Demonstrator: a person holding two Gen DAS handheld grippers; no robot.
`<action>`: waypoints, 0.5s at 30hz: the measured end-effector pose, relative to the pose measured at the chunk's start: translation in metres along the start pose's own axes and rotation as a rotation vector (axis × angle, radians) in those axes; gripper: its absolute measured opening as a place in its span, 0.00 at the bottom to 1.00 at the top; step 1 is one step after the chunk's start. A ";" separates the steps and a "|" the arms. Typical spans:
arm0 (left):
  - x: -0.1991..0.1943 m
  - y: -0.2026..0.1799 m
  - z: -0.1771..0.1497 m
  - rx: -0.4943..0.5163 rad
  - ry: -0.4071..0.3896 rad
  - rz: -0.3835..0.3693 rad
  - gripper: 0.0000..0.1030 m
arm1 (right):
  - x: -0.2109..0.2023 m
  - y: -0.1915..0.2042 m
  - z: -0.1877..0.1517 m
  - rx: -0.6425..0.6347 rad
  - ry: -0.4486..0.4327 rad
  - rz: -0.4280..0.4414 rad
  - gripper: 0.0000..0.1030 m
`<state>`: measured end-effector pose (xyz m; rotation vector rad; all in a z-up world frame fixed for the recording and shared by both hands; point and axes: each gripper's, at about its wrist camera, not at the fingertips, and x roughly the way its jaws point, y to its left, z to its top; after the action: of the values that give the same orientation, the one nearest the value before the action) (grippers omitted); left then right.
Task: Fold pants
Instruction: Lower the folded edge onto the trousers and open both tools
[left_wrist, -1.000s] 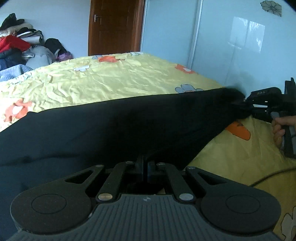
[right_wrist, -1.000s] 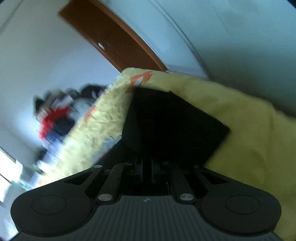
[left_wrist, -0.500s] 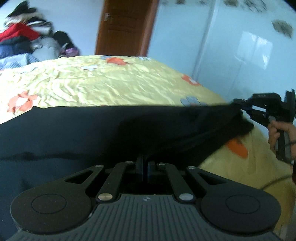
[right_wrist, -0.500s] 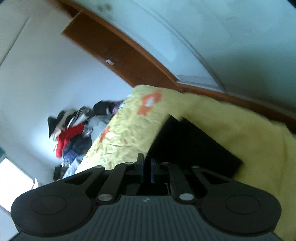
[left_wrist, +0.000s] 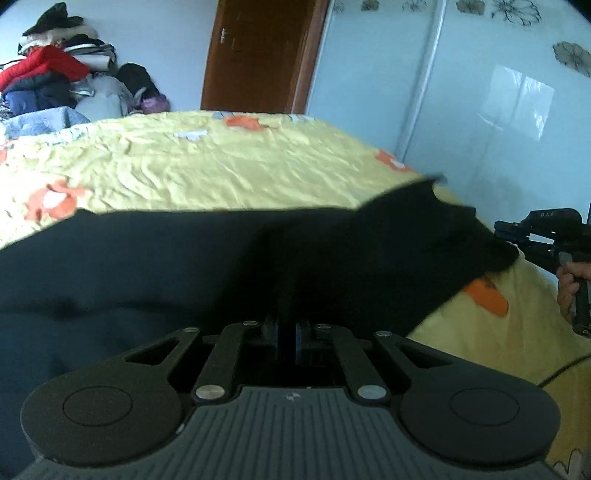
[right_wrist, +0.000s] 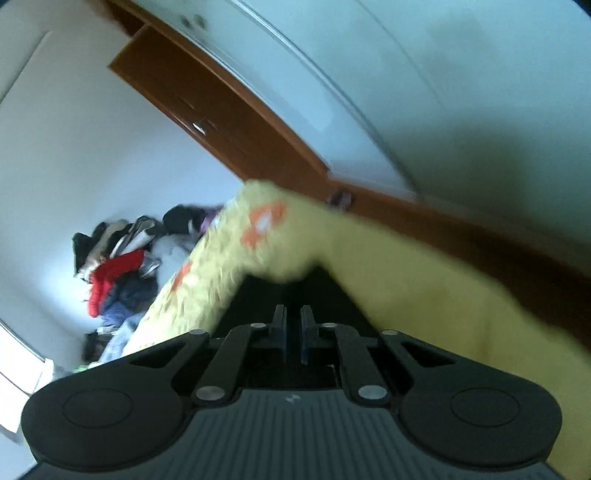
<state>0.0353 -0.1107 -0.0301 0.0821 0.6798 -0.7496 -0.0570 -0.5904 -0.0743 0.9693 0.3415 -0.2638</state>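
The black pants (left_wrist: 147, 266) lie spread across the yellow flowered bedspread (left_wrist: 221, 173). My left gripper (left_wrist: 286, 330) sits at their near edge. Its jaws are just starting to open, with a thin fold of the cloth still pinched between the pads. At the right, a hand (left_wrist: 567, 288) holds my right gripper (left_wrist: 498, 230) against the pants' bunched end. In the right wrist view that gripper (right_wrist: 293, 332) is also easing open, narrow-gapped on the dark cloth (right_wrist: 258, 299). A blurred hump of bedspread (right_wrist: 424, 295) hides the cloth farther out.
Across the bed, a heap of clothes (left_wrist: 48, 81) stands against the wall beside a brown door (left_wrist: 258, 55). Pale glossy wardrobe doors (left_wrist: 480, 92) run along the bed's right side. A thin dark cable (left_wrist: 565, 369) crosses the bedspread at the near right.
The pants' right end was stretched taut to the right gripper; now it is bunched low on the bed with one corner sticking up. The right wrist view has swung and shows less cloth.
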 end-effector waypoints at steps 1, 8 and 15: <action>0.000 -0.001 0.000 0.004 0.001 0.000 0.09 | 0.000 -0.001 -0.004 0.023 0.014 0.024 0.10; 0.006 0.000 -0.003 -0.008 0.034 -0.009 0.13 | 0.045 0.074 0.012 -0.191 0.069 0.074 0.76; 0.006 -0.004 -0.006 0.011 0.033 0.001 0.14 | 0.118 0.123 0.021 -0.542 0.097 -0.186 0.74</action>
<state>0.0327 -0.1153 -0.0372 0.1050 0.7069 -0.7528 0.0993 -0.5495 -0.0171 0.4170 0.5601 -0.2747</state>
